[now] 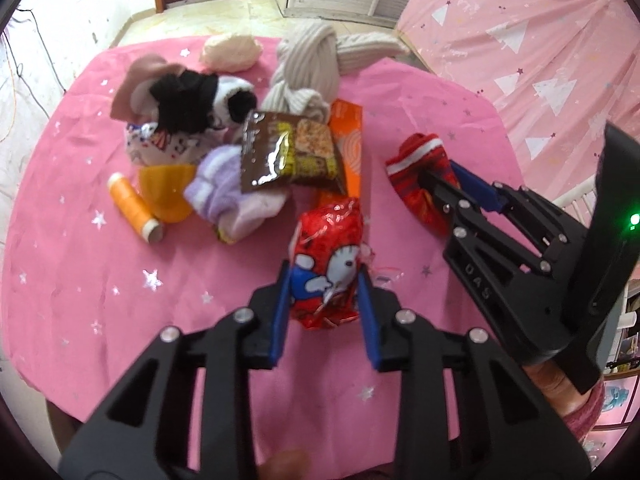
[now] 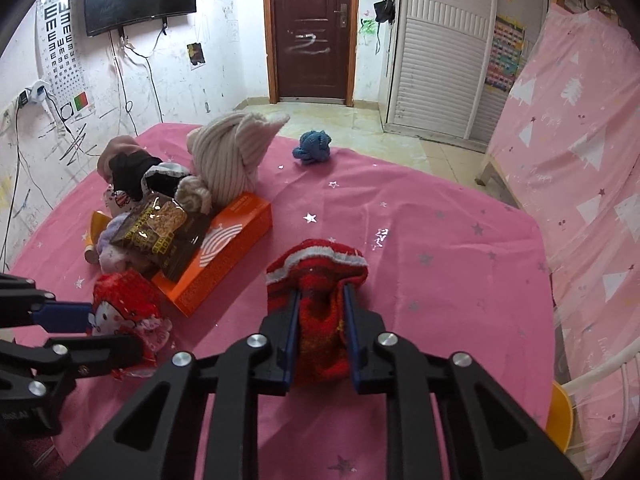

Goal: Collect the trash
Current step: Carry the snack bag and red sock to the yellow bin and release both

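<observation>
My left claw (image 1: pixel 324 280) grips the red wrapper (image 1: pixel 326 264) on the table (image 1: pixel 80 280); my right claw (image 2: pixel 320 312) clamps a red sock (image 2: pixel 320 280) (not trash), which may get binned wrongly.

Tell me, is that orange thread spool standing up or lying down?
Lying down. The orange thread spool rests on its side on the pink tablecloth, its round end facing the camera.

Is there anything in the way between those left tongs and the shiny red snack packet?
Nothing visible. The left tongs already have the shiny red foil snack packet with a cartoon figure between their blue pads, which press its sides. The orange cardboard box lies just beyond it, not between.
</observation>
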Motion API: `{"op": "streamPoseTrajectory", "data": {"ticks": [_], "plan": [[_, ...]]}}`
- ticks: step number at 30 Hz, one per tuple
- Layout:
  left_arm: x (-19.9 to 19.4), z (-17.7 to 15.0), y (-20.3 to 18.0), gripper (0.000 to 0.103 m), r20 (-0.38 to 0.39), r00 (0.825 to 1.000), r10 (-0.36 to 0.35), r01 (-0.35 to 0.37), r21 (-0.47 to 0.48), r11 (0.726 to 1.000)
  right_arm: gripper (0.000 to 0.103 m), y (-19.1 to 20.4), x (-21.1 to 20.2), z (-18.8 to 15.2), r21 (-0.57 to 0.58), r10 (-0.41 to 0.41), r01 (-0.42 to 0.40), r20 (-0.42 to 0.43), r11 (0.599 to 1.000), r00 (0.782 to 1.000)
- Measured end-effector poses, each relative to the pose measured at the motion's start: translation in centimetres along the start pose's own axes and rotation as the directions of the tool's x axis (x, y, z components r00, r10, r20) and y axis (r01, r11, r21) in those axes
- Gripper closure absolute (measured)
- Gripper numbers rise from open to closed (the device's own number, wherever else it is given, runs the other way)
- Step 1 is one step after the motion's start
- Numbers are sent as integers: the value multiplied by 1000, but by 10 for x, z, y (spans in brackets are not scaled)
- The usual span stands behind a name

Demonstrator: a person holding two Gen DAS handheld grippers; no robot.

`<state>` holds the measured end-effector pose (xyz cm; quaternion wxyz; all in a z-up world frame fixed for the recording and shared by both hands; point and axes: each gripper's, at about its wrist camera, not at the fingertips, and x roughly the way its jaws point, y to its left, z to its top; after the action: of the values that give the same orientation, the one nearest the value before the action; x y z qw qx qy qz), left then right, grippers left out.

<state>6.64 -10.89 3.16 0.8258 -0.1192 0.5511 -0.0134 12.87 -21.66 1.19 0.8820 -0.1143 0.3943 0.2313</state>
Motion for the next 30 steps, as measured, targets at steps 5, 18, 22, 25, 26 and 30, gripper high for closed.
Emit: {"op": "streamPoseTrajectory", "data": {"ticks": [5, 18, 22, 25, 26, 30], "plan": [[-12, 0, -10, 74, 17, 1000, -14, 13, 35, 999, 90, -9, -9, -2, 26, -13, 13, 19, 1000, 1000], [-20, 11, -87, 74, 39, 998, -49, 41, 184, 982, 90, -73, -47, -26, 135, -120, 111, 60, 985, 991], [-13, 12, -119, 74, 30, 998, -55, 46, 235, 971, 90, -96, -57, -38, 176, -153, 140, 61, 974, 986], [-2, 15, -143, 74, 9, 998, -67, 62, 267, 962, 90, -115, -63, -48, 211, -175, 159, 62, 964, 983], [3, 15, -154, 74, 2, 998, -70, 67, 278, 958, 90, -123, -66, -53, 226, -185, 167, 61, 960, 981], [16, 14, -184, 74, -20, 997, -80, 82, 311, 947, 90, -151, -77, -70, 274, -213, 191, 55, 943, 975]]}}
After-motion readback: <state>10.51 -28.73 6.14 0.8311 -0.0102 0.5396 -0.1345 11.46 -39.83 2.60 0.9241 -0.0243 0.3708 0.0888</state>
